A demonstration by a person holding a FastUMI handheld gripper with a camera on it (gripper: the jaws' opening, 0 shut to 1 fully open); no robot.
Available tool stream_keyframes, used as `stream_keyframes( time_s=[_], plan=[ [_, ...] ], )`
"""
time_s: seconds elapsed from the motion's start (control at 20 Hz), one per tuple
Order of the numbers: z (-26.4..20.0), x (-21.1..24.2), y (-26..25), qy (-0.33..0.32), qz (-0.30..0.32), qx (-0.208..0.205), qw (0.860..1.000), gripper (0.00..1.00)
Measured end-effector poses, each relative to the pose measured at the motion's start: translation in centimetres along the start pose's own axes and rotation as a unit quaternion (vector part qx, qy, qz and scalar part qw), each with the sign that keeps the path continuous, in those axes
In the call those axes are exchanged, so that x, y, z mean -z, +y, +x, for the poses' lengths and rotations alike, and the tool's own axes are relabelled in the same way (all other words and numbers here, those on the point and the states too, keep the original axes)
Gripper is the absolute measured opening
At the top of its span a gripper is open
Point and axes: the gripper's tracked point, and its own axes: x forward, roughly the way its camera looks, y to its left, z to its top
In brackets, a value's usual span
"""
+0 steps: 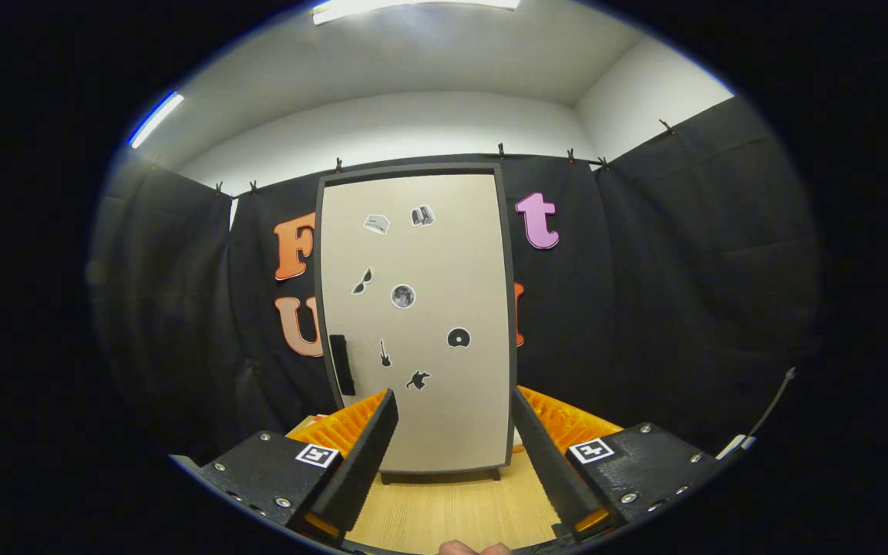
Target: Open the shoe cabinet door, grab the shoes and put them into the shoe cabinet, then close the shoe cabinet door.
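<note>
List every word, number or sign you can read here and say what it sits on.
No readable words or numbers.
Cabinet door: small picture stickers, no text on them.
Gripper, open with nothing between its fingers: a square black-and-white marker tag on one side and another marker tag on the other, patterns not words.

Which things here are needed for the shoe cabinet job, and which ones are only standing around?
For the job:
- shoe cabinet, its door shut
- dark door handle, near the left edge
- gripper, fingers open, cabinet beyond them

Just there:
- small stickers on the door
- wooden floor
- black cloth wall
- clips holding the cloth
</note>
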Motion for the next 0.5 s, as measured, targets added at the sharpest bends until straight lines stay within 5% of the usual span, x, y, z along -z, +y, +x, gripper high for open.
stream_keyframes(
  time_s=[0.5],
  plan=[
    [0.9,0.7,1.5,0.005,-0.008,0.001,1.000,0.93]
  ],
)
